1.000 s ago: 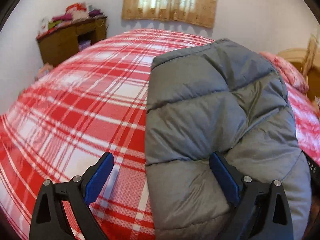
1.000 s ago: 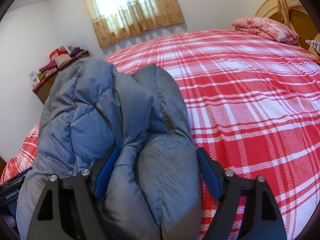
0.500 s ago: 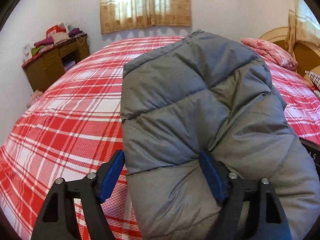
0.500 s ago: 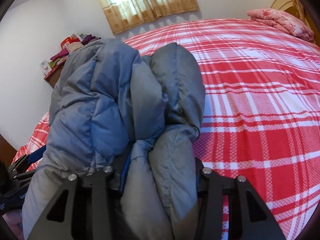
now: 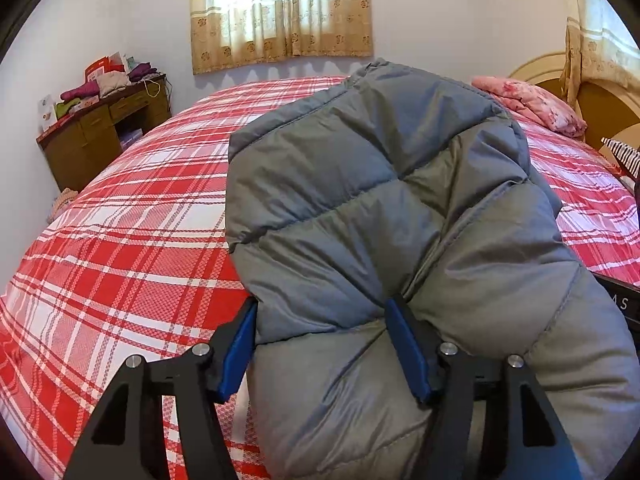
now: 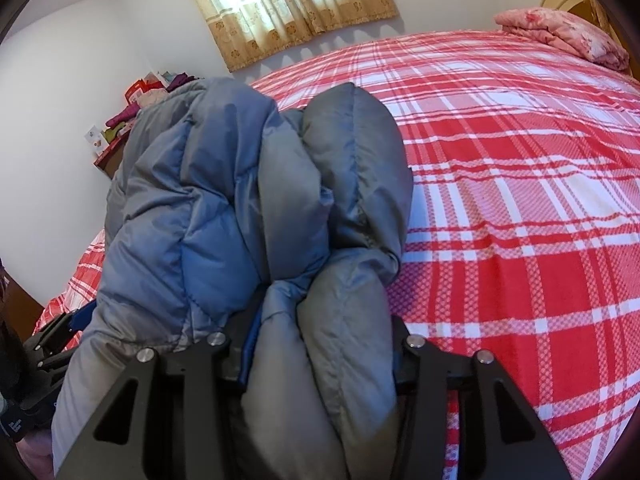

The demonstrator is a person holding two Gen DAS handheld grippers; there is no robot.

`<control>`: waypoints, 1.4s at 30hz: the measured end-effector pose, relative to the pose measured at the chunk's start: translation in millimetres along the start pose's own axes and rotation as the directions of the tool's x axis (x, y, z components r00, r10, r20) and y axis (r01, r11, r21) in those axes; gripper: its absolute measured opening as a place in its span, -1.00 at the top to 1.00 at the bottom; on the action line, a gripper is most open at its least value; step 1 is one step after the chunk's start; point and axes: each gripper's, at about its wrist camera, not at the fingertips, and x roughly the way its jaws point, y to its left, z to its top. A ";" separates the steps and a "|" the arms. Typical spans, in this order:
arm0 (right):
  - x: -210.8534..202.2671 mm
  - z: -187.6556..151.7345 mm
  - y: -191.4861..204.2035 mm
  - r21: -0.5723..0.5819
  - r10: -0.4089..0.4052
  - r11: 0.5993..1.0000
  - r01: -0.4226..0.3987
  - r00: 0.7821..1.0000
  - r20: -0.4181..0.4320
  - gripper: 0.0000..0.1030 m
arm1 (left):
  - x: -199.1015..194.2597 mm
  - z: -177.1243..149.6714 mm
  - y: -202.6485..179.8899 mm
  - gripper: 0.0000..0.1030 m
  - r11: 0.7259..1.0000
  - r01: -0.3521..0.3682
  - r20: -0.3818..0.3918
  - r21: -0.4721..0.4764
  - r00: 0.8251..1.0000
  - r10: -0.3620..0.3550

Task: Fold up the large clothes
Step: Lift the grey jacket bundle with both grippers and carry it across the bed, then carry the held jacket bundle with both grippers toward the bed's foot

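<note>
A grey-blue quilted down jacket [image 5: 360,200] rises in a puffy fold above the red plaid bed [image 5: 120,240]. My left gripper [image 5: 324,320] has its blue pads [image 5: 404,344] sunk into the jacket's near edge, and its jaws are closing. In the right wrist view the jacket [image 6: 192,220] is bunched in thick rolls. My right gripper [image 6: 324,320] grips one roll, the fabric hides most of its pads, and its jaws are opening slightly. At the lower left of that view the left gripper [image 6: 60,332] shows under the jacket.
The plaid bed [image 6: 520,200] spreads wide to the right and beyond. A folded pink blanket [image 5: 532,104] lies by the wooden headboard [image 5: 568,84]. A brown desk [image 5: 100,132] piled with clothes stands at the left wall. A curtained window [image 5: 280,8] is behind.
My left gripper has moved right onto the jacket's edge and its jaws have narrowed on it. My right gripper's jaws have closed on the bunched jacket, which now stands higher.
</note>
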 end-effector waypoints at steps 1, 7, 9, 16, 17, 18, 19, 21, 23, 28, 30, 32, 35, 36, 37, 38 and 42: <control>-0.3 -0.1 -1.3 0.009 0.006 1.000 -0.006 1.000 0.005 0.01 | 0.2 0.0 0.2 -0.27 1.000 0.000 0.001 -0.004 1.000 0.000; -0.3 1.3 -1.5 -0.002 0.006 1.000 -0.006 1.000 0.005 0.08 | -0.2 0.6 -3.7 -0.08 1.000 0.014 0.005 0.017 1.000 -0.014; -1.9 0.6 0.7 -0.016 0.021 1.000 -0.021 1.000 0.009 0.29 | -2.9 0.6 -10.1 0.10 0.998 0.019 0.013 0.054 1.000 -0.020; -26.8 -4.9 19.4 -0.070 0.063 0.996 -0.057 0.995 0.077 0.60 | -35.0 6.7 -17.8 0.79 0.993 -0.039 0.071 0.114 0.997 0.031; -31.5 -6.5 22.9 -0.072 0.074 0.995 -0.068 0.993 0.087 0.61 | -40.9 7.5 -16.5 0.80 0.993 -0.041 0.082 0.112 0.996 0.032; -33.7 -7.2 24.7 -0.072 0.082 0.995 -0.076 0.992 0.092 0.61 | -49.2 8.3 -14.8 0.80 0.993 -0.045 0.099 0.111 0.995 0.034; -37.8 -8.0 28.3 -0.072 0.095 0.994 -0.088 0.990 0.100 0.61 | -55.4 8.6 -13.4 0.81 0.992 -0.050 0.110 0.115 0.993 0.037; -42.6 -8.3 34.4 -0.074 0.112 0.992 -0.104 0.988 0.110 0.62 | -70.2 11.3 -11.4 0.81 0.991 -0.066 0.132 0.116 0.990 0.051; -47.8 -7.5 42.3 -0.083 0.128 0.990 -0.118 0.984 0.121 0.62 | -85.8 12.5 -5.7 0.81 0.991 -0.074 0.154 0.108 0.986 0.057; -55.1 -3.4 69.0 -0.122 0.167 0.981 -0.152 0.978 0.124 0.62 | -112.5 12.4 10.7 0.82 0.989 -0.114 0.182 0.093 0.979 0.096; -54.9 -3.9 80.5 -0.141 0.183 0.976 -0.166 0.976 0.116 0.63 | -118.6 10.7 17.9 0.82 0.988 -0.129 0.185 0.084 0.976 0.112; -53.9 -3.2 90.1 -0.157 0.196 0.972 -0.178 0.974 0.111 0.63 | -125.5 7.5 29.9 0.82 0.989 -0.134 0.182 0.062 0.976 0.121; -50.9 -3.7 107.2 -0.181 0.218 0.963 -0.198 0.971 0.099 0.63 | -132.6 3.7 47.7 0.83 0.989 -0.147 0.180 0.032 0.974 0.139; -49.1 -3.0 111.7 -0.188 0.225 0.961 -0.205 0.970 0.094 0.63 | -134.4 2.7 53.1 0.83 0.988 -0.152 0.179 0.024 0.973 0.145; -47.1 -2.3 117.2 -0.197 0.232 0.957 -0.211 0.969 0.089 0.63 | -136.9 1.4 59.0 0.83 0.988 -0.155 0.179 0.013 0.972 0.150; -44.6 -0.9 120.0 -0.205 0.237 0.955 -0.216 0.968 0.085 0.63 | -139.5 0.5 63.3 0.83 0.987 -0.158 0.180 0.007 0.971 0.154; -35.6 0.7 133.8 -0.235 0.253 0.944 -0.232 0.965 0.064 0.63 | -149.7 -6.4 82.9 0.83 0.984 -0.177 0.187 -0.022 0.966 0.178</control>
